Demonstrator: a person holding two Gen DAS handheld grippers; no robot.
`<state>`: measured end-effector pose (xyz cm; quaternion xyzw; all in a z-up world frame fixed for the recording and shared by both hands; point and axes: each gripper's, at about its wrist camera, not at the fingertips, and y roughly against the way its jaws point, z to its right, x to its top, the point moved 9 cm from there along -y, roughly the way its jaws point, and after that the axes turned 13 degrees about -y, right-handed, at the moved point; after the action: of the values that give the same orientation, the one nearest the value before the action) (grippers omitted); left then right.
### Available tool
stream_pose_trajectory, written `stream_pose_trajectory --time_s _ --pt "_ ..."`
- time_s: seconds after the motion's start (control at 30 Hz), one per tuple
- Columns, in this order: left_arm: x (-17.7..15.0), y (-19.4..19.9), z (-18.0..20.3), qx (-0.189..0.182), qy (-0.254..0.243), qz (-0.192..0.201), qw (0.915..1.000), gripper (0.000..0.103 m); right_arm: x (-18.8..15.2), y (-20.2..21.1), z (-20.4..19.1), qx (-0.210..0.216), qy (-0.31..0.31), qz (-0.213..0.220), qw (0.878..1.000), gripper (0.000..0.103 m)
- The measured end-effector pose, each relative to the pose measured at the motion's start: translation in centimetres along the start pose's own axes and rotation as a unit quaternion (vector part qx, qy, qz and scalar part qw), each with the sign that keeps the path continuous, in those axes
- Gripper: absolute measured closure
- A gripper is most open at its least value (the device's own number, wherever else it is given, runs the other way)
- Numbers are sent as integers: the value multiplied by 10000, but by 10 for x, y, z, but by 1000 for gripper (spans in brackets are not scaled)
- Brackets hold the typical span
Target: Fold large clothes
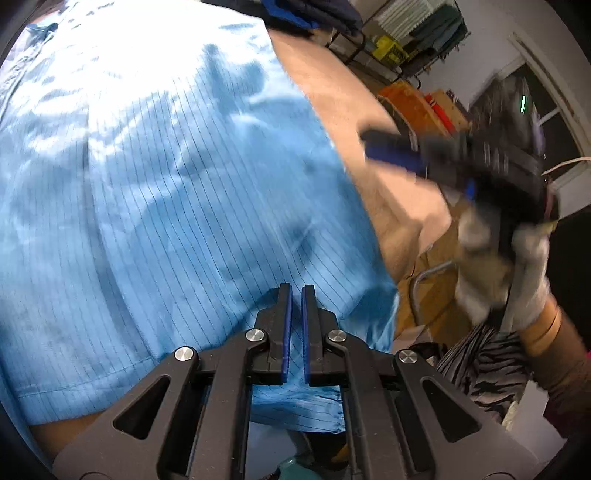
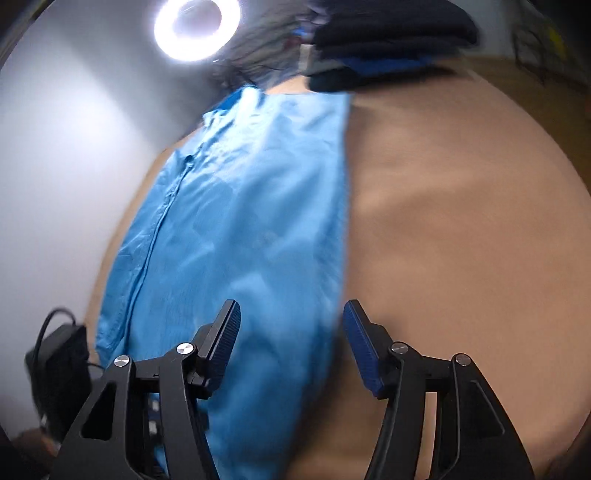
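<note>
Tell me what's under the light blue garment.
The light blue garment lies spread on a tan table surface, which shows bare beside it. Whatever else might sit beneath the cloth is covered and cannot be seen.

right gripper [image 1: 424, 155] motion-blurred, dark folded stack [image 2: 391, 33] smeared, shirt [image 1: 166, 184] hem cut off

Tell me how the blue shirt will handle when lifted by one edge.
The shirt looks thin and wrinkled, so it will probably droop and bunch. Its sheen suggests it may slide on the tan table. It is likely light.
</note>
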<state>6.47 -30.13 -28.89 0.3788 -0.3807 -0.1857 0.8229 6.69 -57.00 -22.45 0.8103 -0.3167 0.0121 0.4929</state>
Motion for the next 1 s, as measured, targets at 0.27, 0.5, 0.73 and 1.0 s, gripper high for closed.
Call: stream_pose_trajectory --time_s 0.27,0.5,0.73,1.0 --pt "17 17 -29 208 439 460 9978 102 -47 -12 24 753 -1085 -310 9908 47" --pt "4 -9 -25 515 115 17 9986 102 -52 -15 15 922 -1157 -496 9878 98" --pt "10 21 -16 741 -58 497 9960 102 -35 3 -7 670 -611 -70 9959 100" --pt "-1 26 -29 400 475 433 9971 102 -34 -1 -48 537 104 7 9985 101"
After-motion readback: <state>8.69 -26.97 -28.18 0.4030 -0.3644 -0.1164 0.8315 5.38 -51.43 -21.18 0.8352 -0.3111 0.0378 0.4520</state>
